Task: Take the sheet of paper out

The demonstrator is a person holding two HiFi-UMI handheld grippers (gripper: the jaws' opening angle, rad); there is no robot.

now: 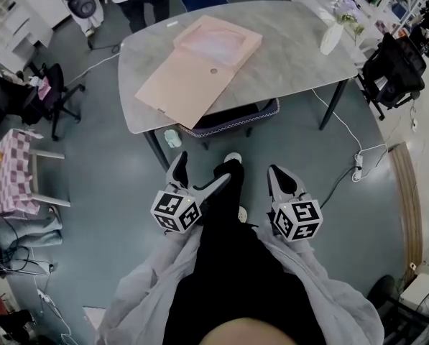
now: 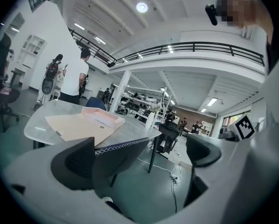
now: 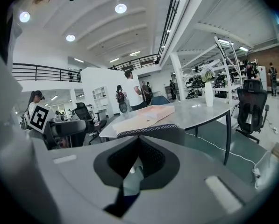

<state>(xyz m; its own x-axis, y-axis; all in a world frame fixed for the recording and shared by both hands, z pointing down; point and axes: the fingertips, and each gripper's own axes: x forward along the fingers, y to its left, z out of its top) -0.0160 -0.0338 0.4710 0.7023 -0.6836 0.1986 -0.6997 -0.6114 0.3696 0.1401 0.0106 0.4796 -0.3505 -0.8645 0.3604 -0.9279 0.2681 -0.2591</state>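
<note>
The sheet of paper (image 1: 215,43) looks to lie in the tray half of the open flat box (image 1: 177,88) on the surface (image 1: 286,56), well apart from me. My left hand-held gripper (image 1: 197,175): jaws wide apart, nothing btwn. My right hand-held gripper (image 1: 275,171): jaws together, empty. Both are low by my legs, over the floor, pointing fwd at the surface.

Chair (image 1: 232,118) against the table (image 1: 293,56) near edge.
</note>
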